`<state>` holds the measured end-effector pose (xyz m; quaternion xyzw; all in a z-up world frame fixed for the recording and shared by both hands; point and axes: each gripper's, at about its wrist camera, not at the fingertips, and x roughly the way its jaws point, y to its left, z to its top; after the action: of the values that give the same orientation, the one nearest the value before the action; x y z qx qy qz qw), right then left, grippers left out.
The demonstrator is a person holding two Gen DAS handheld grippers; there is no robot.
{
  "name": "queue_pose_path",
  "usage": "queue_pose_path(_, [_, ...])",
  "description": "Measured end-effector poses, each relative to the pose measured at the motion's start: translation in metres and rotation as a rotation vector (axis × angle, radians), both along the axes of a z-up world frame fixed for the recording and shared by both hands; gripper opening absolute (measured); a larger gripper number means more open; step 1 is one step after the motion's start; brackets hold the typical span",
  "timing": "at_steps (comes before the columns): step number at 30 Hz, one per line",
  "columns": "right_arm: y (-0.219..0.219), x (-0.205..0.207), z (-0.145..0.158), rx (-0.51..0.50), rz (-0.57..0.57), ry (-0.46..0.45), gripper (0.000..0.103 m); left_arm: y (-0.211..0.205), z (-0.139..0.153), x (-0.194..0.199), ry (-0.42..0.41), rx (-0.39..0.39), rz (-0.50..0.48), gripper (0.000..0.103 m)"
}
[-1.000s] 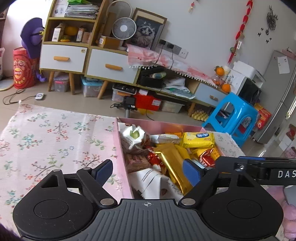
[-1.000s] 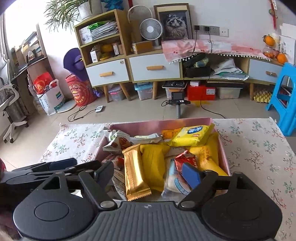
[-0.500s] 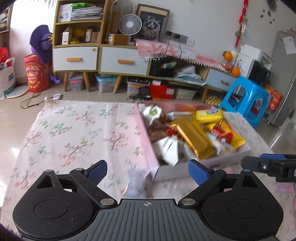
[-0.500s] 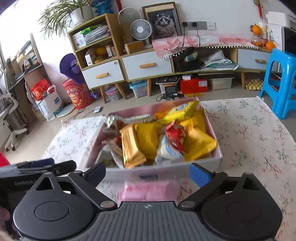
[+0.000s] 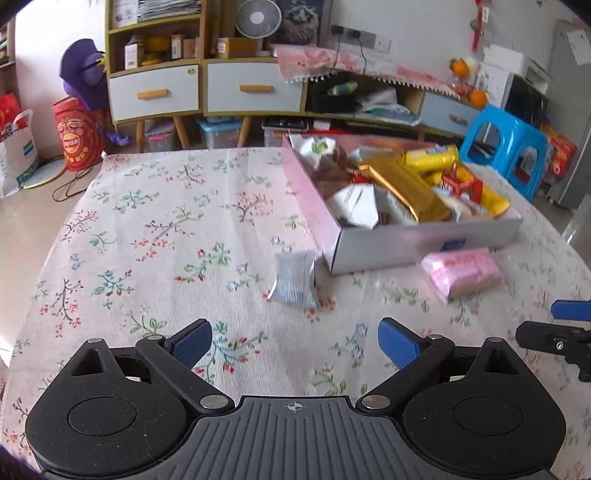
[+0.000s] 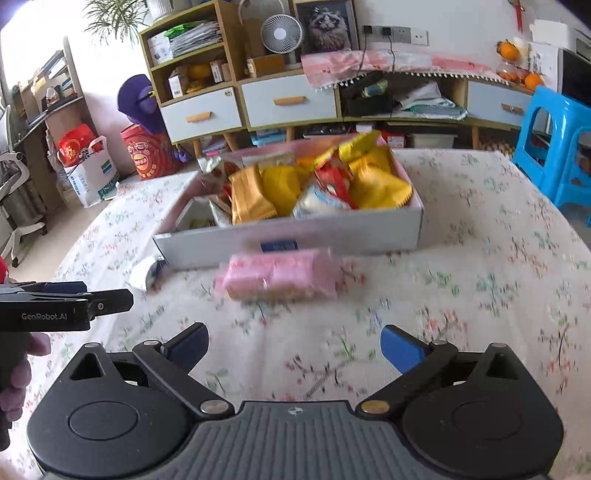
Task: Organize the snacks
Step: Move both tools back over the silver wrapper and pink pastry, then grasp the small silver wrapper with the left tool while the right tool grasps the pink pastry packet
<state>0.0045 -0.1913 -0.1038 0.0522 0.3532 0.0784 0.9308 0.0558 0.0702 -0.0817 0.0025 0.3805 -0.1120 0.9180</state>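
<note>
We're nearing done: box [image 5: 424, 242] mostly filled, pink pack [image 6: 280, 273] and silver sachet [image 5: 293, 282] waiting on bench [image 5: 147, 229], both tongs [image 5: 294, 343] [image 6: 294, 345] released, empty

From my remote station I look across a floral tablecloth [image 5: 155, 229] toward a wooden cabinet with white drawers [image 6: 229, 107], where a small desk fan [image 6: 282, 33] stands beside a framed cat picture [image 6: 325, 24]. A purple plush figure [image 5: 86, 74] leans over a red drum-shaped container [image 5: 75, 138] on the floor. A blue plastic stool [image 5: 506, 144] sits at right, oranges [image 6: 532, 79] on the low shelf behind it.
</note>
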Motion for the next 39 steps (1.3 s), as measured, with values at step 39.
queue_pose_path(39, [0.052,0.048,-0.033,-0.196,0.056,-0.097,0.094,-0.015,-0.029,0.035,-0.117,0.059,0.011,0.096])
